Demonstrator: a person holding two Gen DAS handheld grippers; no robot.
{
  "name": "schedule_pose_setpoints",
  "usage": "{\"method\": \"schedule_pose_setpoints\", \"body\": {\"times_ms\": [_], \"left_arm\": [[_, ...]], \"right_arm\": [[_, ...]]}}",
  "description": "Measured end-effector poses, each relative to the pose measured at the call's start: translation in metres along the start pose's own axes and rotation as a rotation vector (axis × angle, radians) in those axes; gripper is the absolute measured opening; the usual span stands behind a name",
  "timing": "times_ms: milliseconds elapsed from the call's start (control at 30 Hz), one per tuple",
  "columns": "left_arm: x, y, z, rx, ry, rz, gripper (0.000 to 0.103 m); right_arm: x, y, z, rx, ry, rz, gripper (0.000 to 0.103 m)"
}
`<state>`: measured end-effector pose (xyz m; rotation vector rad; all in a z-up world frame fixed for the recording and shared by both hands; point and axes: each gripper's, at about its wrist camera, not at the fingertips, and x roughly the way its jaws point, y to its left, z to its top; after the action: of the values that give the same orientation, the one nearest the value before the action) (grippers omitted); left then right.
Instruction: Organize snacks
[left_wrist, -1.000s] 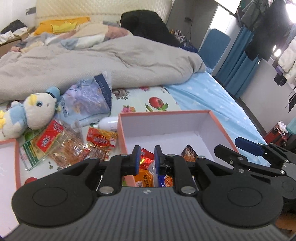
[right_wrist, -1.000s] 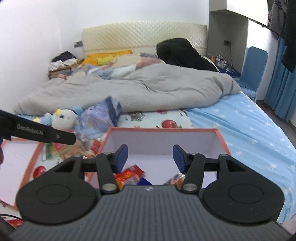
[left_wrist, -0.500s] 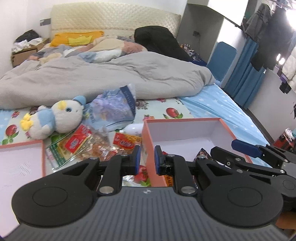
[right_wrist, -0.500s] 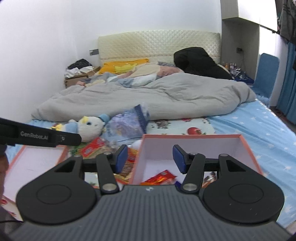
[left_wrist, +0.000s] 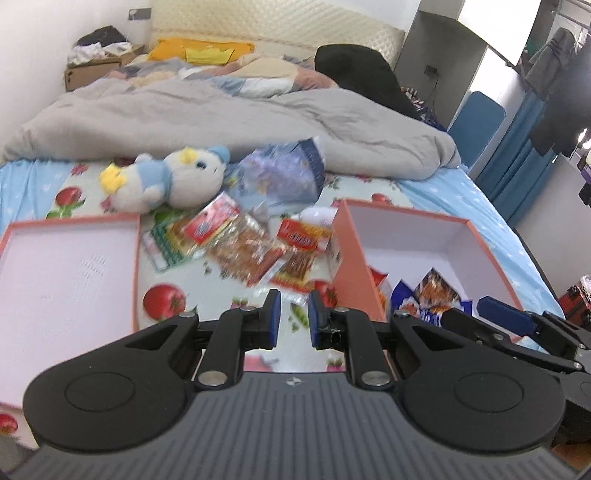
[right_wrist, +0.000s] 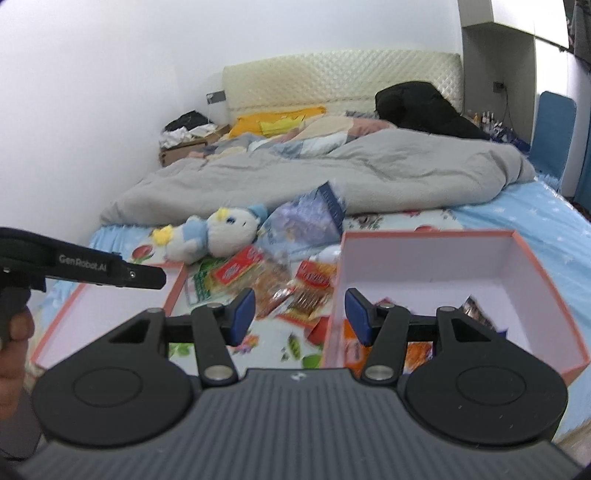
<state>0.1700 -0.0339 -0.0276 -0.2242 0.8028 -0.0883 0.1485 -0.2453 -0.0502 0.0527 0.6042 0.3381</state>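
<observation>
An orange box with a white inside (left_wrist: 351, 258) (right_wrist: 517, 266) sits on the bed at the right and holds several snack packets (left_wrist: 424, 295). Loose snack packets (left_wrist: 251, 251) (right_wrist: 280, 284) lie in a pile between the box and its lid (left_wrist: 55, 266) (right_wrist: 110, 299) on the left. My left gripper (left_wrist: 291, 321) hovers above the sheet just left of the box, its jaws a small gap apart and empty. My right gripper (right_wrist: 300, 314) is open and empty, straddling the box's left wall from above.
A blue and white plush duck (left_wrist: 166, 181) and a bluish plastic bag (left_wrist: 280, 177) lie behind the snacks. A grey duvet (left_wrist: 221, 118) covers the far half of the bed. A blue chair (left_wrist: 476, 122) stands at the right.
Both grippers have moved left, from over the box towards the loose snack pile. The left jaws have opened slightly. The right jaws stay open.
</observation>
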Motion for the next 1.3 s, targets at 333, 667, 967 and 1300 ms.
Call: {"method": "schedule_pose_setpoints", "body": {"times_ms": [333,667,967,1300], "left_arm": [[-0.007,0.030,-0.041,-0.063,0.012,0.017,0.023],[0.028,0.066,-0.053,-0.162,0.031,-0.001,0.046],[0.101,0.095,-0.045,-0.233,0.073,-0.038,0.052],[0.185,0.116,-0.024,-0.261,0.127,-0.067,0.055]], "right_arm": [[-0.006,0.029,-0.036,-0.005,0.017,0.022,0.056],[0.017,0.048,-0.053,-0.073,0.060,-0.004,0.056],[0.078,0.055,-0.060,-0.149,0.137,-0.001,0.056],[0.145,0.054,-0.059,-0.119,0.165,-0.020,0.056]]}}
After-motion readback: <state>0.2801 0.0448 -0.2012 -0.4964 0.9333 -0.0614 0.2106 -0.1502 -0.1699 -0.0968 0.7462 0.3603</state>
